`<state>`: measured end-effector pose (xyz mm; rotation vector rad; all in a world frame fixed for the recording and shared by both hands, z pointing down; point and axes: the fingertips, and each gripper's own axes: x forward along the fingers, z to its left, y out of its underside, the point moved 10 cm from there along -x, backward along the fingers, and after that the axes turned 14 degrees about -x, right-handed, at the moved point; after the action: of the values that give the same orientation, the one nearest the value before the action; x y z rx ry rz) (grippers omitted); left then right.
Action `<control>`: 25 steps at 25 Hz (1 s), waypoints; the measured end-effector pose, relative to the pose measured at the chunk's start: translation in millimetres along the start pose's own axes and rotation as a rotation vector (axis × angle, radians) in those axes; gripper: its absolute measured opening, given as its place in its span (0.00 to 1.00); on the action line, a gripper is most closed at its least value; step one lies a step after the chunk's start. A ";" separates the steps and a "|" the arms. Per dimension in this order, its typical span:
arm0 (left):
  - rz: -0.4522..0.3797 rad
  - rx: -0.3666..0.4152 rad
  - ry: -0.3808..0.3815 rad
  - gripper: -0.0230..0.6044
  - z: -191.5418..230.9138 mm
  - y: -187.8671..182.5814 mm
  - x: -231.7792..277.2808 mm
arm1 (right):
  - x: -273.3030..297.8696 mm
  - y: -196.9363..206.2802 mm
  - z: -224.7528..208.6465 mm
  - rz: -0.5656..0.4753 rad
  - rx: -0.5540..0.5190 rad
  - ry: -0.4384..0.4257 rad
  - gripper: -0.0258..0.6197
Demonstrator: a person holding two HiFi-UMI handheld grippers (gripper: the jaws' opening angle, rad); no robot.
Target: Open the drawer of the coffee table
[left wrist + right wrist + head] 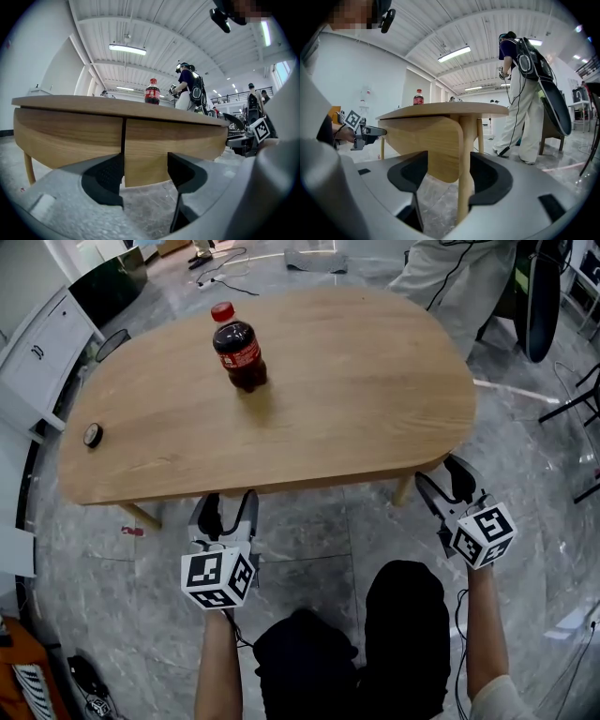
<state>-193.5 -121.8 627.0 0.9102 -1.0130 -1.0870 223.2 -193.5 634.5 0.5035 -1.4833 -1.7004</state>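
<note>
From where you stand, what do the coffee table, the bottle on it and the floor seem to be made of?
Coffee table: matte light wood, grain showing, perhaps veneer. Bottle: probably clear plastic, red cap and label. Floor: glossy grey veined tiles, stone or stone-look.

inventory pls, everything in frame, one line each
table: 1, light wood, centre, oval top
front panels: 2, wood, under the top, seam between them
bottle: 1, dark cola with red cap, upright on the table
round thing: 1, black, table's left edge
cabinet: 1, white, left of the table
bystander: 1, pale trousers, beyond the table
left gripper: 1, black fingers open, empty, at the table's near edge
right gripper: 1, black fingers open, empty, at the table's near right corner
</note>
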 end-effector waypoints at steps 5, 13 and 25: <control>0.023 0.041 -0.013 0.48 -1.2 0.1 0.6 | 11.7 -3.7 5.2 0.010 -0.016 -0.011 0.47; 0.007 0.044 -0.065 0.48 -5.1 3.0 3.1 | 14.8 -2.1 7.3 0.001 0.008 0.001 0.47; 0.054 0.030 -0.067 0.48 -4.3 -1.2 1.9 | 10.9 -3.8 8.9 0.025 0.020 0.000 0.47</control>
<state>-189.4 -123.5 625.0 0.8705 -1.1064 -1.0649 208.9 -196.5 635.2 0.4934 -1.5021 -1.6678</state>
